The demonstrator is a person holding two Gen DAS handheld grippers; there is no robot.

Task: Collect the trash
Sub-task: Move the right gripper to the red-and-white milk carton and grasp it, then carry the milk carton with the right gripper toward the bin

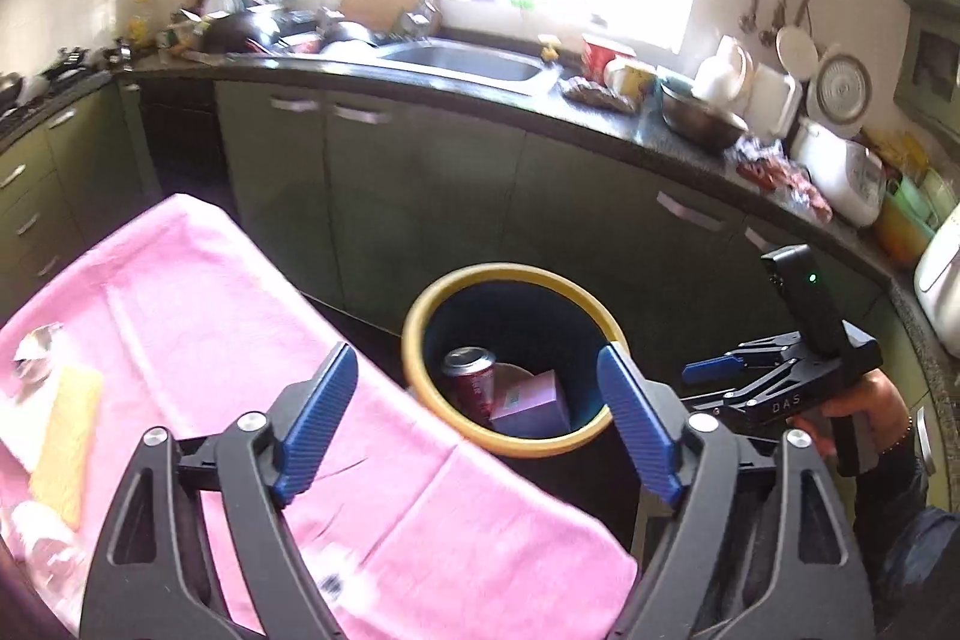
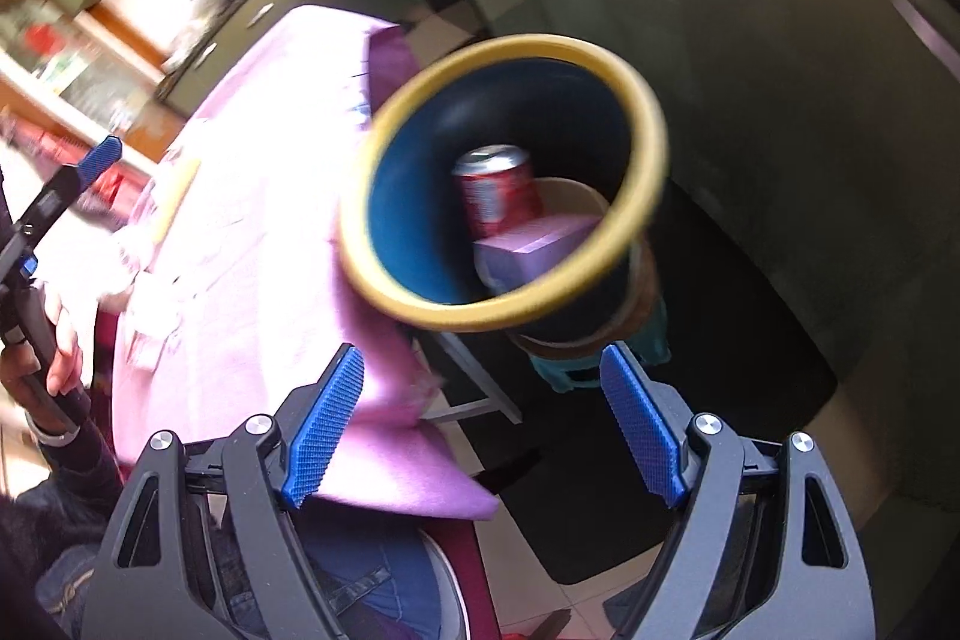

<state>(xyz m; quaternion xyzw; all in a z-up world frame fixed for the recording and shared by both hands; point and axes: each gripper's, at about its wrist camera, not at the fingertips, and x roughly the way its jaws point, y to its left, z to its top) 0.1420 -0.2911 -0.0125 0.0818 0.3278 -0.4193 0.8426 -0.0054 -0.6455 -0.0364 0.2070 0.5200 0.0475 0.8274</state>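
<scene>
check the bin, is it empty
No, the bin already holds a red can and a purple box, seen plainly in the right wrist view.

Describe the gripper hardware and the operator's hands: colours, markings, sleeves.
Both the left gripper and right gripper are black linkage frames with silver pivot screws and blue textured finger pads. The right one's body reads "DAS" and carries an upright black module with a green LED. Bare hands on pistol handles: right hand wears a bead bracelet, both sleeves dark.
</scene>
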